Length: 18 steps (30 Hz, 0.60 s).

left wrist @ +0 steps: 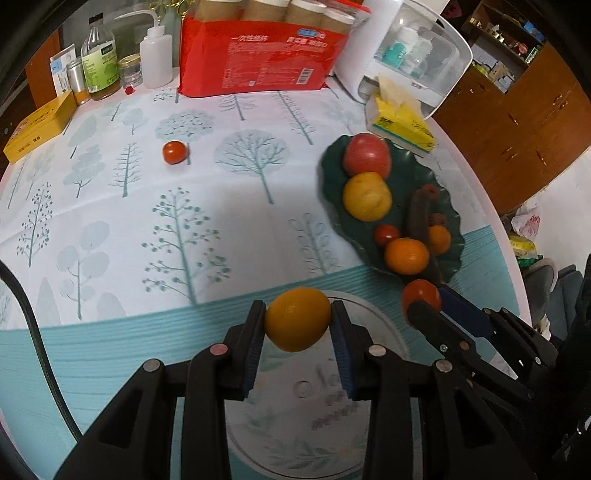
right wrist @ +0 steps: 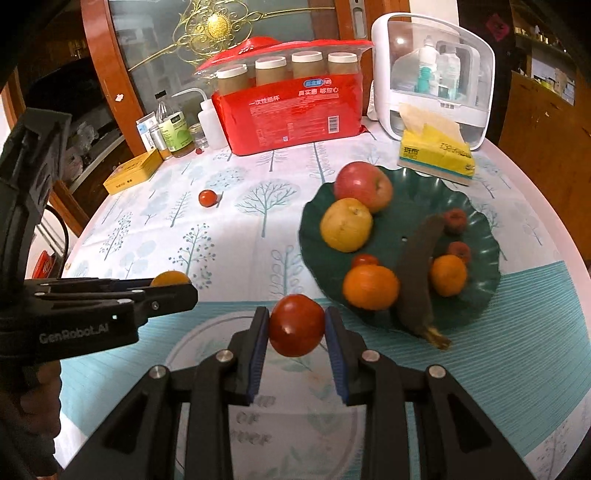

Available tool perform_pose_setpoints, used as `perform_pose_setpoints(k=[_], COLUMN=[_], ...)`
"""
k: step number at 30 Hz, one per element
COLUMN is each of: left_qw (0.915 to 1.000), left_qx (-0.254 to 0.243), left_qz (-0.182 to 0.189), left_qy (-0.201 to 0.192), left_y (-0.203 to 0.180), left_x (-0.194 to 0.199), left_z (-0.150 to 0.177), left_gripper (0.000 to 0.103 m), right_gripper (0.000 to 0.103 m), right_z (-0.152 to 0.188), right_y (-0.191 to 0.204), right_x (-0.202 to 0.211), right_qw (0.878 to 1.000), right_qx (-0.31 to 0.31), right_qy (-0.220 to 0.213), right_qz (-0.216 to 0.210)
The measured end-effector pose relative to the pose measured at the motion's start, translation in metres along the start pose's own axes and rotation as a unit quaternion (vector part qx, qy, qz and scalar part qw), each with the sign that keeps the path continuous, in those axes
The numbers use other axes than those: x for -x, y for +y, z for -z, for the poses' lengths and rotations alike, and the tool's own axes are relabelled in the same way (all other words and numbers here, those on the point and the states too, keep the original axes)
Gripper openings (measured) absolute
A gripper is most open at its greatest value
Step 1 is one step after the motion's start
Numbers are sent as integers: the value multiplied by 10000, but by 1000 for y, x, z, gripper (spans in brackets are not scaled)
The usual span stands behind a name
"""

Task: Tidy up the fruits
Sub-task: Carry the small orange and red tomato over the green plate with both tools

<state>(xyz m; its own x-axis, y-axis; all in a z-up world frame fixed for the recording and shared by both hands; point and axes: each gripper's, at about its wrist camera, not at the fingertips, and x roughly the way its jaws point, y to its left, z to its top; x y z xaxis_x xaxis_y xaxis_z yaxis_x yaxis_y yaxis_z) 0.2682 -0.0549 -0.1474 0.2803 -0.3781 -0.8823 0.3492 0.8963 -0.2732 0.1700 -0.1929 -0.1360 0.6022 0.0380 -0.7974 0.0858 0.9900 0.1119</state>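
Jaws both clamped: left gripper (left wrist: 297, 320) on an orange (left wrist: 297, 319), right gripper (right wrist: 296, 326) on a tomato (right wrist: 296, 325), near the green plate (right wrist: 476, 291).

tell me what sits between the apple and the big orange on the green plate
A yellow pear and a small tomato lie between the apple and the big orange on the green plate, clearest in the right wrist view.

A round table (right wrist: 535, 206) is wearing a pale cloth printed with trees. Behind it a wooden cabinet door (right wrist: 162, 44) with frosted glass is showing gold scrollwork. Brown wooden cupboards (left wrist: 524, 122) are lining the right side, open shelves (left wrist: 506, 33) above them holding small clutter in dim light.
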Motion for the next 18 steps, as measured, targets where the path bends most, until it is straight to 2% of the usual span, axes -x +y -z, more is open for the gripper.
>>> perform_pose_setpoints(k=[10,18], left_qw=[9998,9995], left_qx=[141,80], left_qz=[53,76], left_qy=[-155,-302], left_y=[-60,-104], left_x=[-4,-11], left_z=[8,1], left_gripper=[34,34], right_gripper=[31,31], right_z=[2,0], right_y=[-57,-109], right_x=[22,32], right_qw=[9997,9996], right_qx=[211,142], right_qy=[-80,-185], right_qz=[-134,-164])
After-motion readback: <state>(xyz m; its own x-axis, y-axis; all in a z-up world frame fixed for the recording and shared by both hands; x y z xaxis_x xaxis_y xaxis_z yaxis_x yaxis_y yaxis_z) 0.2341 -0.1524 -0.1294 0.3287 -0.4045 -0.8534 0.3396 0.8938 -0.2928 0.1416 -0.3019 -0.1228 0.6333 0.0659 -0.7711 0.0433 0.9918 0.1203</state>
